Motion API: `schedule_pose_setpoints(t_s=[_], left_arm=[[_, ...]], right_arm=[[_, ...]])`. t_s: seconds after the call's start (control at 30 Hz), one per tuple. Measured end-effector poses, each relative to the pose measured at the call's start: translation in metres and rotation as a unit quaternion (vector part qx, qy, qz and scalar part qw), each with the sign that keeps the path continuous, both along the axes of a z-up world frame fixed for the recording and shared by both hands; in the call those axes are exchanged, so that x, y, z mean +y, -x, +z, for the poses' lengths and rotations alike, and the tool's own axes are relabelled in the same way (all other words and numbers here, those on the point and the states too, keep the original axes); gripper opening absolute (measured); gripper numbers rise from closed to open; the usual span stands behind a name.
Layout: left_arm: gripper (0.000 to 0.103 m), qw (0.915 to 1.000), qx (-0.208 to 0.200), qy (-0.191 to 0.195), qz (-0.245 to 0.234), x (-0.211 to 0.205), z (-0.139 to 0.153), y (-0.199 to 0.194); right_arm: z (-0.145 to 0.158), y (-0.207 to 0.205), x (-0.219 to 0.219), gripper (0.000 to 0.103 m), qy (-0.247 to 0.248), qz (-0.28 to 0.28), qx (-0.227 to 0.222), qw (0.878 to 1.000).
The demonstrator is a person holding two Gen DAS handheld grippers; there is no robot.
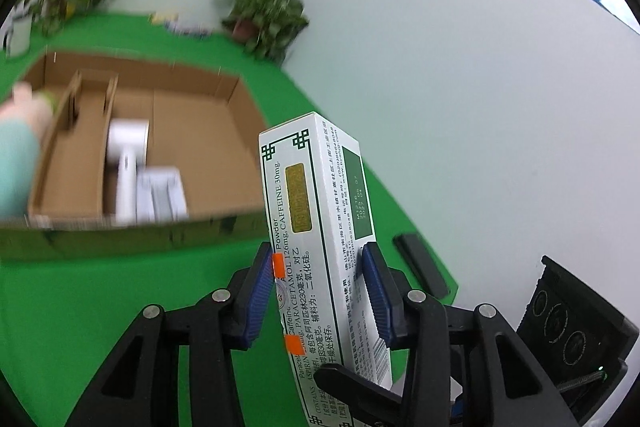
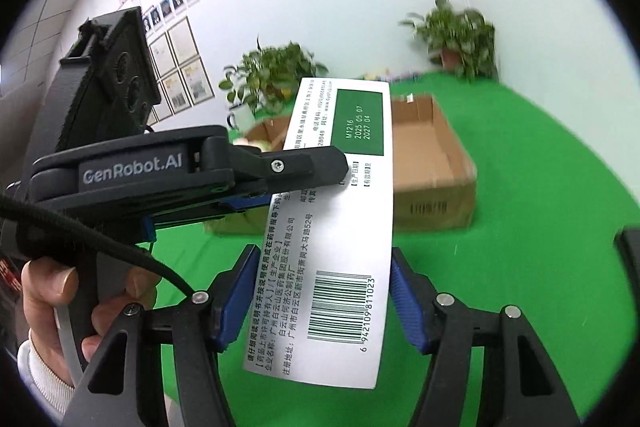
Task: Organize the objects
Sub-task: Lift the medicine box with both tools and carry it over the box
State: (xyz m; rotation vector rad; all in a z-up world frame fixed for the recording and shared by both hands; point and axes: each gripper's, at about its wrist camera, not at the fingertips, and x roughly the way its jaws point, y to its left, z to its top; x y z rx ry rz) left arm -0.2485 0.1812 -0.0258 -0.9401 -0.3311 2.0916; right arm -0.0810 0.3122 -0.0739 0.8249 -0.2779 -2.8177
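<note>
- Left tool point(image 1: 318, 267) is clamped on a white medicine box point(image 1: 316, 211) with green trim: both blue pads point(image 1: 258, 299) press its long sides, and the box stands nearly upright, lifted clear of the green table point(image 1: 100, 287).
- In the left wrist view, a blurred pink and pale teal shape point(image 1: 20, 131) sits at the far left edge by the carton's corner; what it is cannot be told.
- Just right of it, an open brown carton point(image 1: 236, 95) lies on the table, with cardboard dividers at its left end and blurred white items point(image 1: 128, 151) inside.
- Behind the carton, two potted plants point(image 1: 264, 11) stand along the white wall.
- Further right, a flat black object point(image 1: 420, 263) lies at the table's edge.
- In the right wrist view, a hand point(image 2: 60, 299) with a white cuff grips a tool handle at the far left.
- Above it, framed papers point(image 2: 180, 75) and a row of photos hang on the wall.
- Toward the middle, the left tool reaches in from the left, its black finger lying across the box's face.
- Right tool point(image 2: 324, 259) stands apart around the box's barcode end: the left pad is clear of it, and the right pad point(image 2: 404, 299) is just beside its edge.
- Beyond the box, the carton sits well apart on the table.
</note>
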Motion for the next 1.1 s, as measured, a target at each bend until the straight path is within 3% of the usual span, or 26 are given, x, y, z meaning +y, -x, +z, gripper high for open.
schedule_pose_setpoints(t_s=[0.03, 0.3, 0.5, 0.63, 0.77, 1.1], left_arm=[[0.041, 0.9999, 0.010, -0.002, 0.001, 0.001, 0.006, -0.020], [0.041, 0.9963, 0.086, -0.001, 0.011, 0.005, 0.100, 0.006], [0.041, 0.9976, 0.068, 0.003, 0.011, 0.019, 0.140, 0.073], [0.041, 0.9993, 0.034, 0.010, 0.007, 0.031, 0.132, 0.116], [0.041, 0.9998, 0.005, 0.017, 0.002, 0.043, 0.101, 0.151], [0.040, 0.9956, -0.081, 0.049, -0.001, 0.062, -0.018, 0.228]], right_arm=[[0.008, 0.003, 0.000, 0.061, -0.007, 0.001, 0.007, 1.000], [0.070, 0.050, -0.001, 0.061, -0.032, 0.008, 0.057, 0.998], [0.098, 0.114, 0.007, 0.061, -0.036, 0.017, 0.037, 0.999], [0.095, 0.155, 0.013, 0.061, -0.031, 0.017, -0.002, 0.999], [0.080, 0.176, 0.019, 0.061, -0.026, 0.013, -0.036, 0.999], [0.010, 0.227, 0.034, 0.061, -0.001, 0.015, -0.123, 0.992]])
